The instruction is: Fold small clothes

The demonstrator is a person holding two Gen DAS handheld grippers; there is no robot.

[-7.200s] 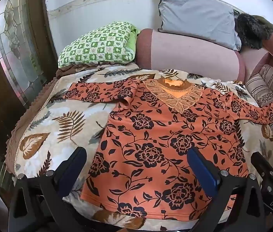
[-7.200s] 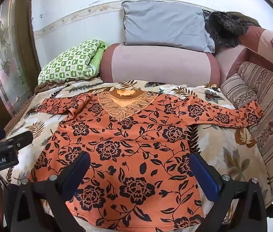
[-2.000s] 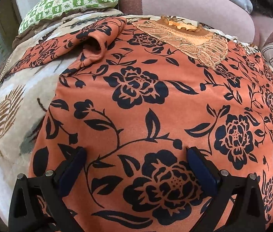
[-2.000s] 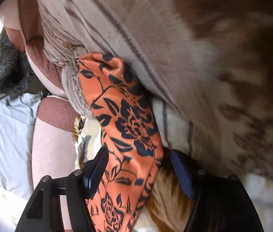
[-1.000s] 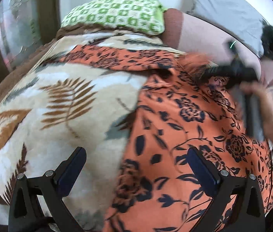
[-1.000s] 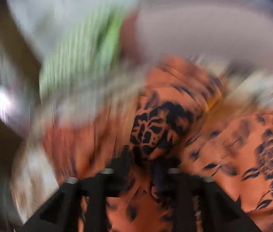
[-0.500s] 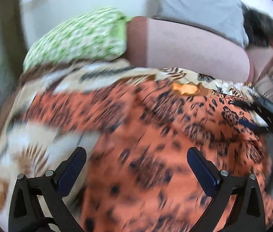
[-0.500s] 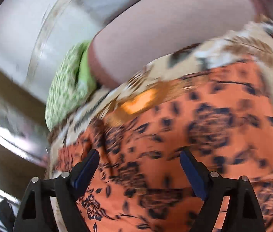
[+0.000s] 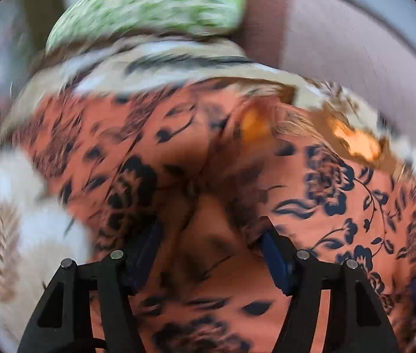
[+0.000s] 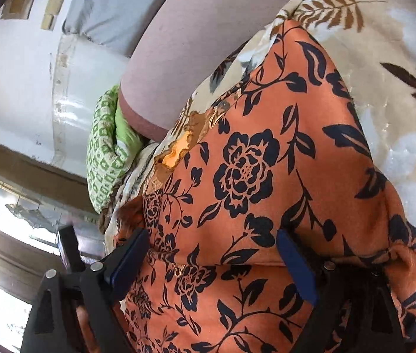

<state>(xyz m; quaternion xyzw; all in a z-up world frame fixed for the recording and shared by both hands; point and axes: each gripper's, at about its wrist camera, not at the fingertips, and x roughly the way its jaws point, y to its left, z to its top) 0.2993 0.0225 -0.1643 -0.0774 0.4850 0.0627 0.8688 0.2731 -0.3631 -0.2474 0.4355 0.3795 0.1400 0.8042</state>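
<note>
Black-framed left gripper (image 9: 211, 244) with blue pads: jaws partly drawn in around a raised bunch of the orange blouse with a dark floral print (image 9: 340, 194); heavy motion blur, so I cannot tell whether the pads actually pinch the cloth. Blouse fabric fills the space between the fingers and spreads outward to both sides, lying on the cream plush blanket with brown leaf motifs (image 9: 11, 235). Lace-trimmed neckline shows as a brighter orange patch beyond the bunch, toward the sofa back. Farther out: green-and-white checked cushion (image 9: 149, 8), blurred, beside a mauve bolster with a darker end band (image 9: 340, 44). Right gripper (image 10: 214, 261), same black frame and blue pads: jaws spread wide, holding nothing, both pads resting against or just above the blouse (image 10: 246, 176). View is tilted. A folded edge of the blouse runs across just beyond the right-hand pad, one layer lying over another. Blanket (image 10: 399, 94) shows bare to the right of the garment. Beyond the neckline: checked cushion (image 10: 105, 150), bolster (image 10: 193, 44), grey pillow (image 10: 114, 14) against the white wall, glazed door panel at lower left.
</note>
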